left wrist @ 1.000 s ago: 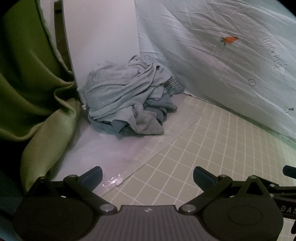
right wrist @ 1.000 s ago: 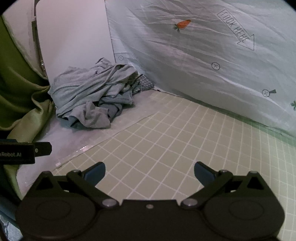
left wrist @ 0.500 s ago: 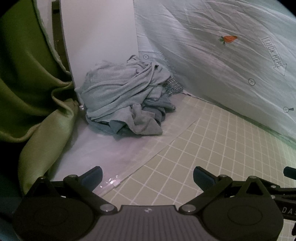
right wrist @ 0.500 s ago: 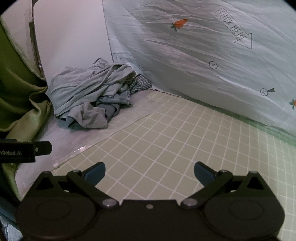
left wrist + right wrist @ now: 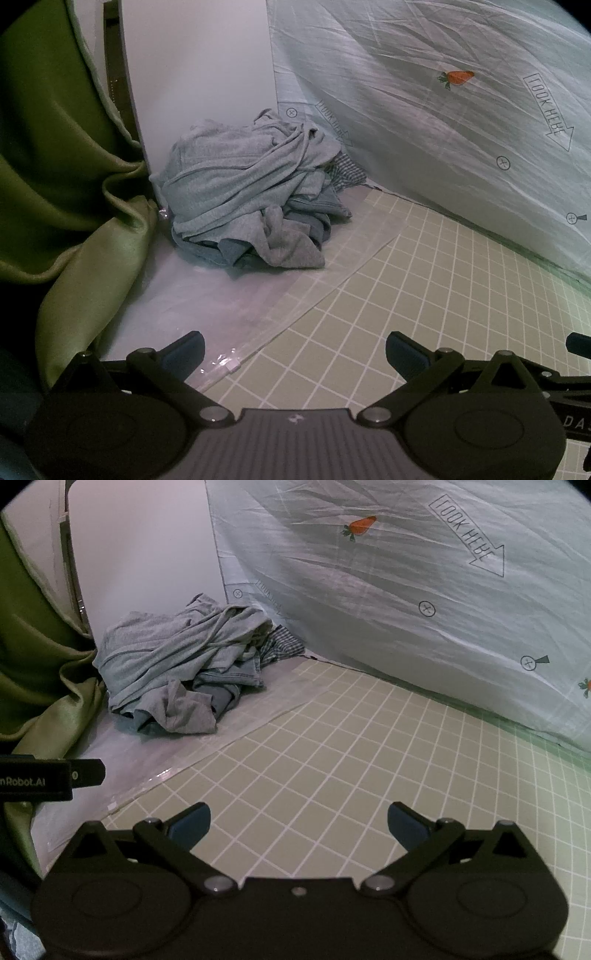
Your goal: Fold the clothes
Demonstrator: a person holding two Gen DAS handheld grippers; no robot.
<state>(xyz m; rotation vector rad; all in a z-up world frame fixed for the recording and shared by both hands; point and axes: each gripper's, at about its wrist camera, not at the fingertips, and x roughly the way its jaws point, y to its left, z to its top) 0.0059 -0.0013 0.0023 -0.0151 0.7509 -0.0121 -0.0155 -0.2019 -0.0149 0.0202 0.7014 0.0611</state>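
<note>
Both cameras slightly nearer clothes pile [image 5: 251, 195], both fingers spread, grid mat [image 5: 351, 746], perhaps plastic sheet [image 5: 221, 302]

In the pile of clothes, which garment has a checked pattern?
The small checked cloth at the pile's far right edge, beside the pale printed sheet. The other garments are plain grey-blue.

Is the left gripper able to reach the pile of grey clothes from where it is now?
Probably yes. The left gripper is open and holds nothing, and only bare clear plastic sheet lies between it and the pile of grey clothes. It must first travel forward; the green curtain stays aside.
</note>
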